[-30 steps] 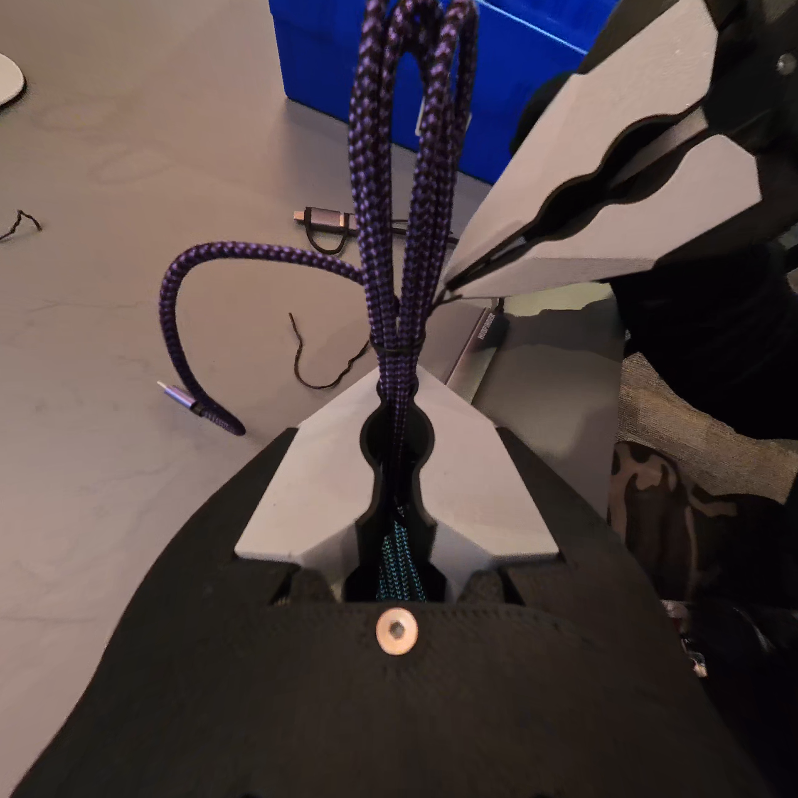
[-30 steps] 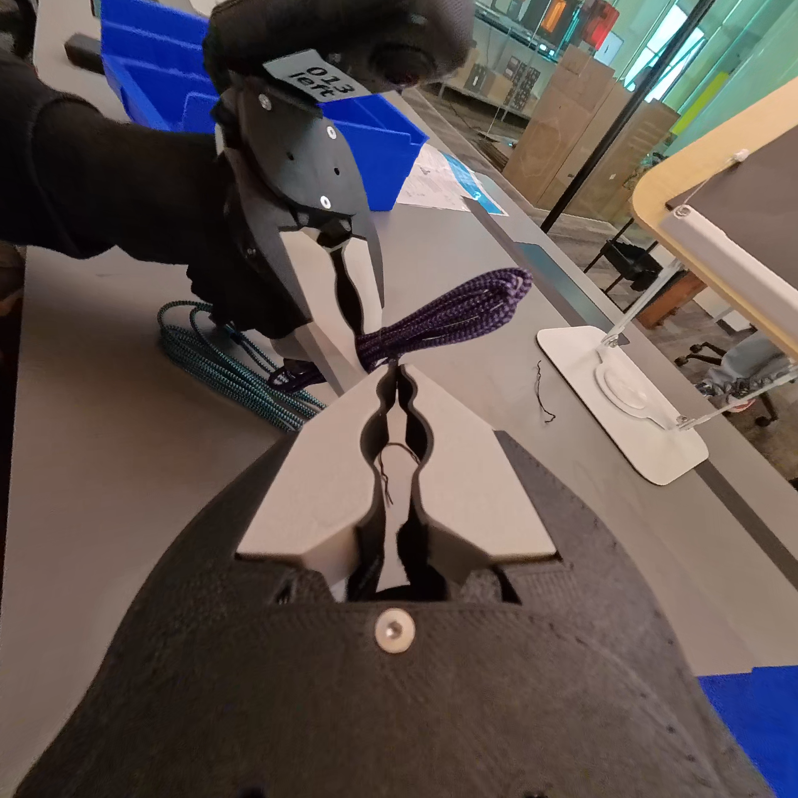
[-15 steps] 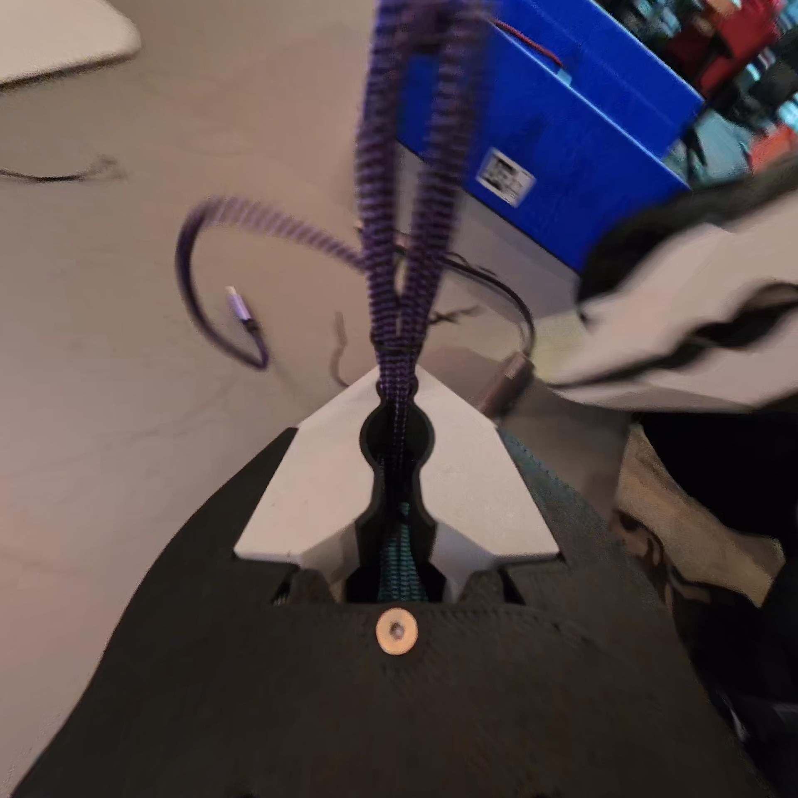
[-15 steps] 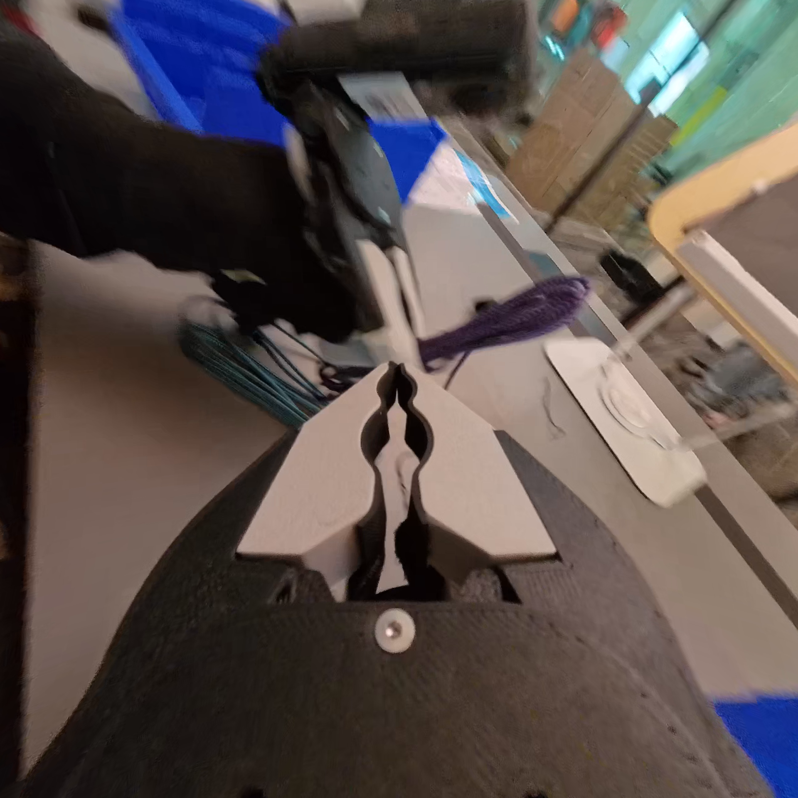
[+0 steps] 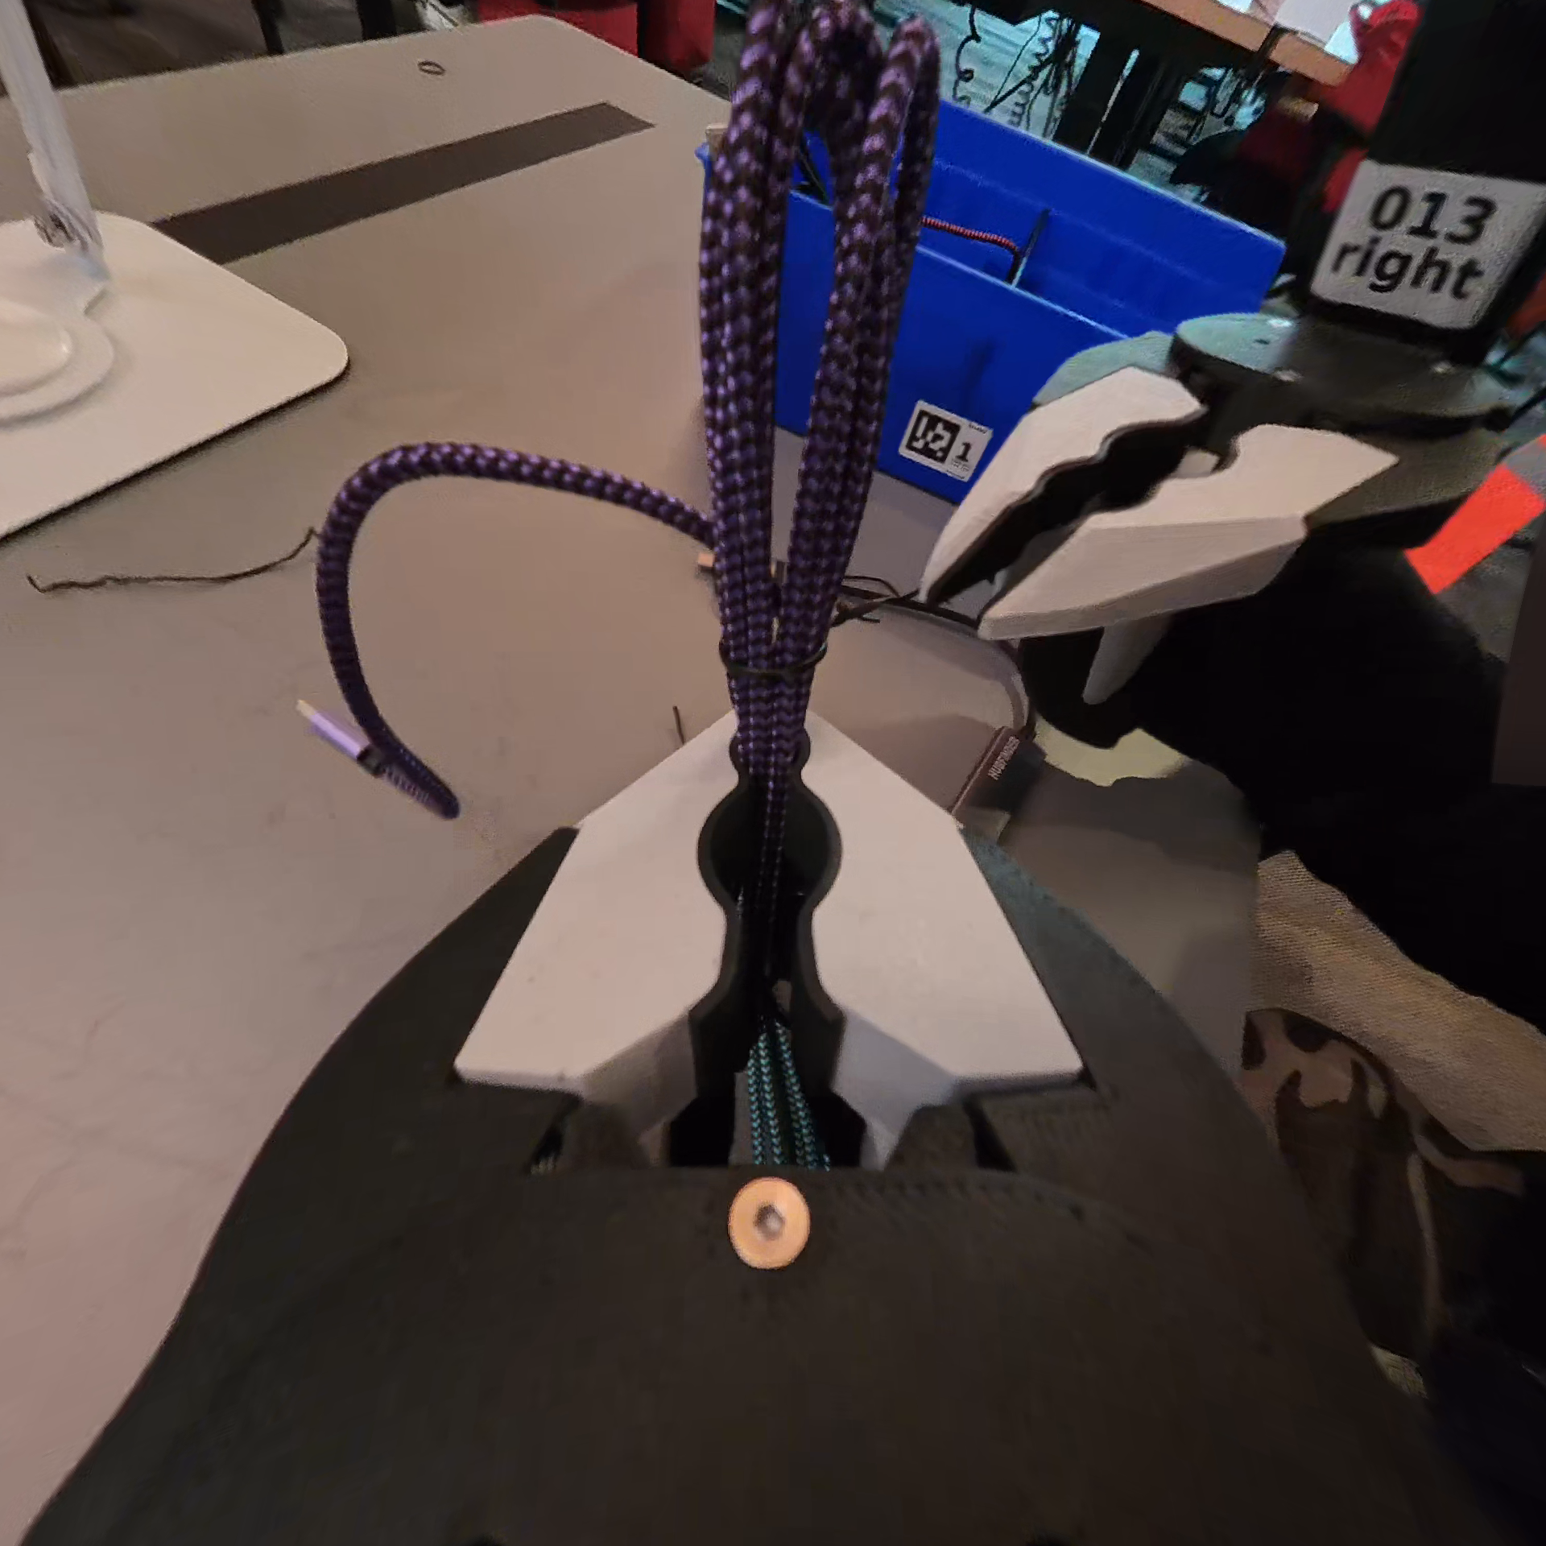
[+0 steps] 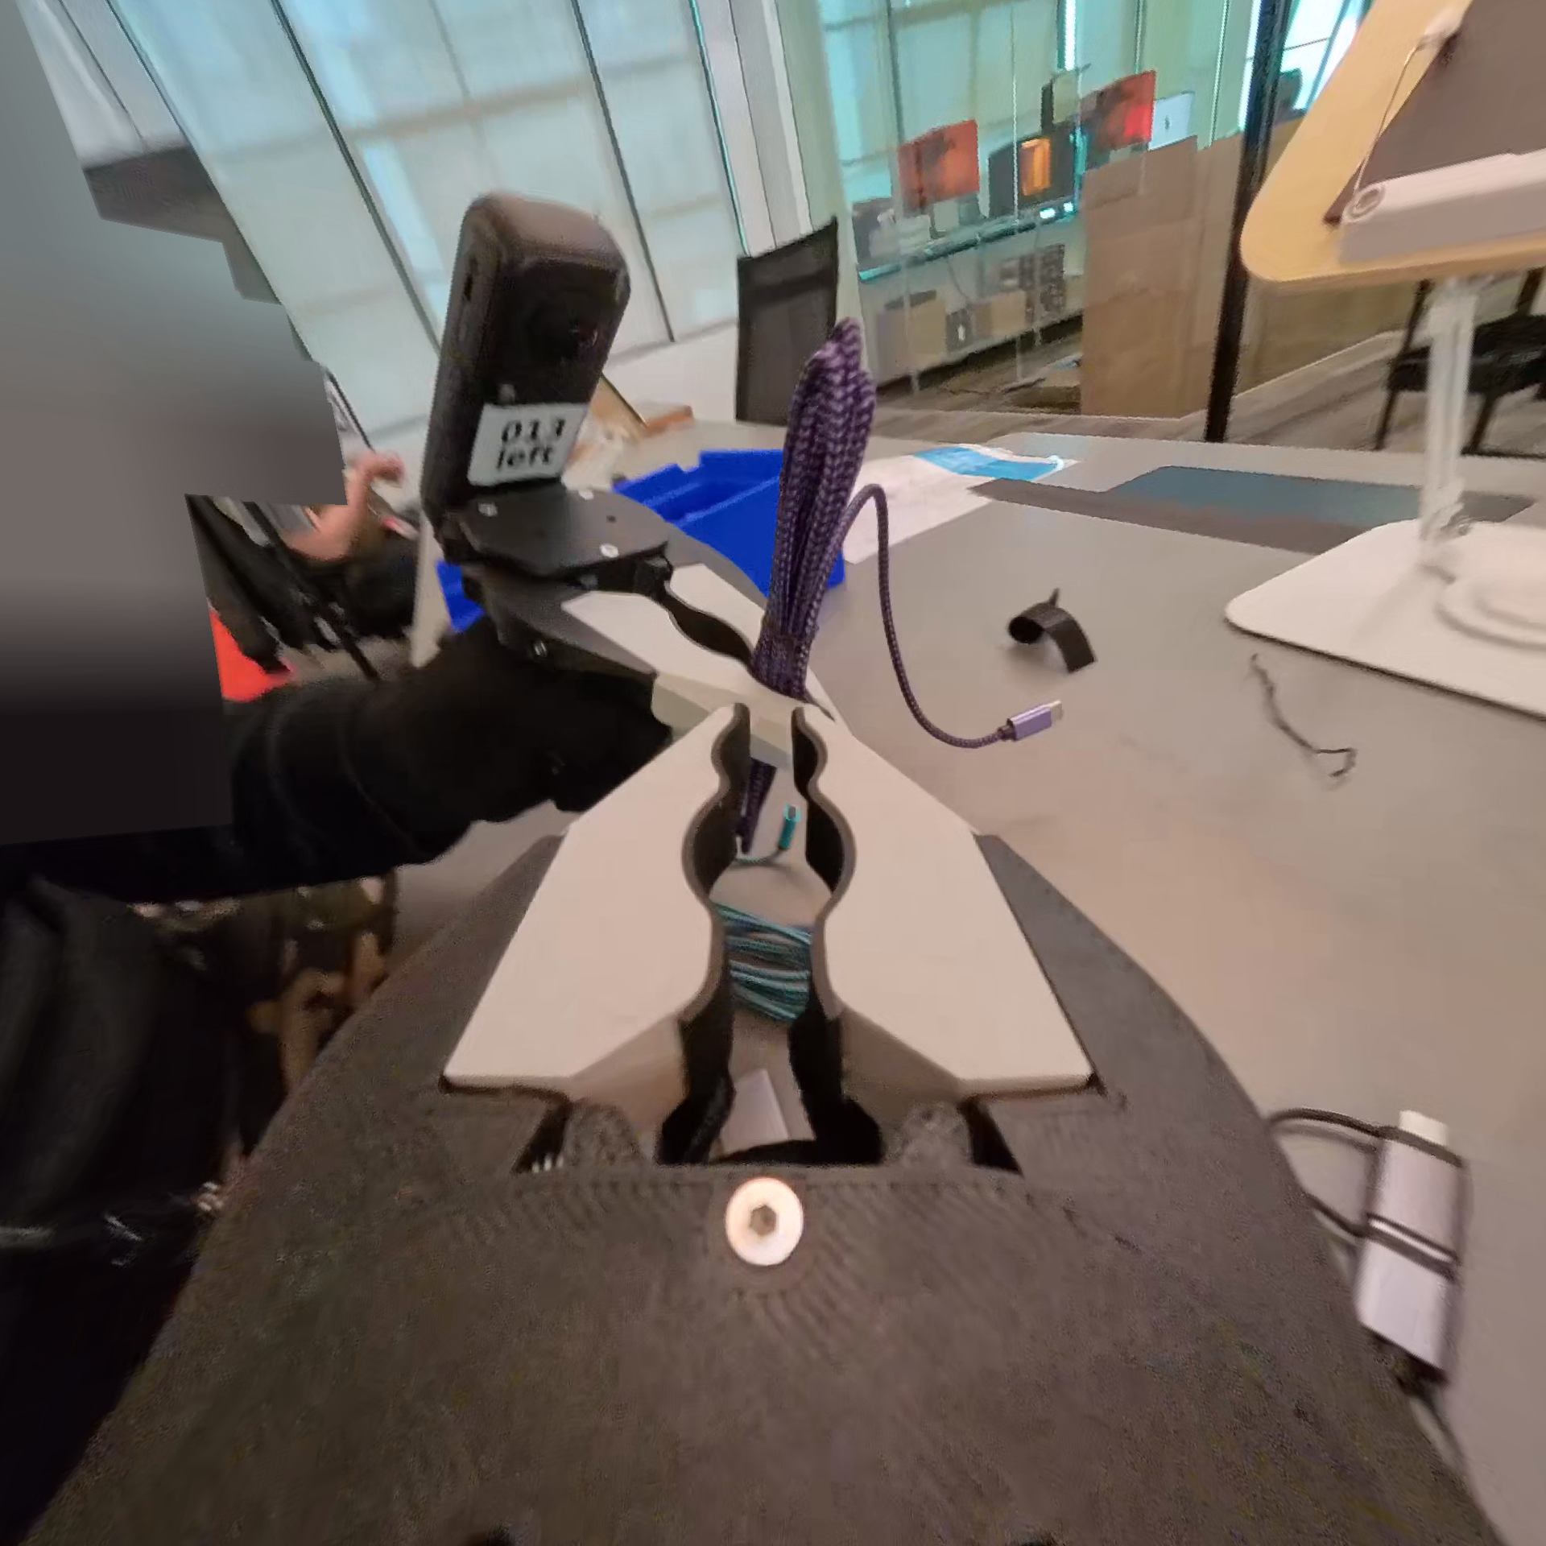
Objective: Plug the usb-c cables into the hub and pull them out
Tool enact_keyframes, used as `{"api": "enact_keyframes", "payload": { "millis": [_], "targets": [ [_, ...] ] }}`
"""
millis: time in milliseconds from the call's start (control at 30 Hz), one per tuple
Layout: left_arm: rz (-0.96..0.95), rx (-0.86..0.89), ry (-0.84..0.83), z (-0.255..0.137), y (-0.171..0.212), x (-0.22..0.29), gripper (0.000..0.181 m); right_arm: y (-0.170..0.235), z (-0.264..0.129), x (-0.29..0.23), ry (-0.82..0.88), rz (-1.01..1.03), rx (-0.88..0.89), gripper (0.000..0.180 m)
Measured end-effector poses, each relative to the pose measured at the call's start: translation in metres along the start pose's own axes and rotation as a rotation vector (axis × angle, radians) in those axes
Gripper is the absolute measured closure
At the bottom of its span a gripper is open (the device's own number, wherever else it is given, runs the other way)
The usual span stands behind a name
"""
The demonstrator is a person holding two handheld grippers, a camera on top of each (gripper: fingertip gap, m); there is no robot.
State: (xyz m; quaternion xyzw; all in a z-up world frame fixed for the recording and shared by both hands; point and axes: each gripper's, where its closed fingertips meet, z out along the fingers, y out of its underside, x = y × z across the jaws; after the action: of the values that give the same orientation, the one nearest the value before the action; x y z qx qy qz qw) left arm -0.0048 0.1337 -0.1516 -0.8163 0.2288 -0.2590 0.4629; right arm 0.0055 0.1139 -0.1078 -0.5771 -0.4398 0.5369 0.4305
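Above the grey table (image 5: 209, 962) my left gripper (image 5: 770, 744) sits level, pinching the purple cable bundle (image 5: 803, 376) upright. My right gripper (image 6: 765, 719), fingers slightly parted and empty, is beside the bundle. The purple plug (image 6: 1036, 718) dangles off the table.

Two handheld grippers, left gripper (image 5: 770, 744) and right gripper (image 6: 765, 719), each built from a broad black textured body with a round silver hex screw (image 5: 768, 1223) at 6 o'clock of the finger roots. Pale grey wedge-shaped fingers (image 5: 611, 937) with black wavy inner edges forming rounded notches between the jaws. Seen from the right wrist view, a black camera block (image 6: 527, 335) with a white label on a black screwed plate atop the left gripper, gripped by a black glove (image 6: 468, 753) and black sleeve.
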Motion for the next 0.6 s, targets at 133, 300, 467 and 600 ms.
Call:
{"api": "enact_keyframes", "payload": {
  "millis": [133, 300, 467, 600],
  "targets": [
    [0.022, 0.000, 0.004, 0.004, -0.001, 0.005, 0.181, -0.004, 0.002, -0.001, -0.084, 0.175, 0.071, 0.170],
    [0.026, 0.002, 0.009, 0.006, 0.000, 0.007, 0.181, -0.005, 0.001, 0.000, -0.179, 0.358, 0.134, 0.170],
    [0.031, 0.019, 0.020, 0.007, -0.003, 0.010, 0.181, -0.009, 0.001, -0.003, -0.262, 0.467, 0.183, 0.168],
    [0.073, 0.039, 0.015, 0.005, -0.007, 0.012, 0.181, -0.012, 0.000, -0.004, -0.352, 0.583, 0.223, 0.168]
  ]
}}
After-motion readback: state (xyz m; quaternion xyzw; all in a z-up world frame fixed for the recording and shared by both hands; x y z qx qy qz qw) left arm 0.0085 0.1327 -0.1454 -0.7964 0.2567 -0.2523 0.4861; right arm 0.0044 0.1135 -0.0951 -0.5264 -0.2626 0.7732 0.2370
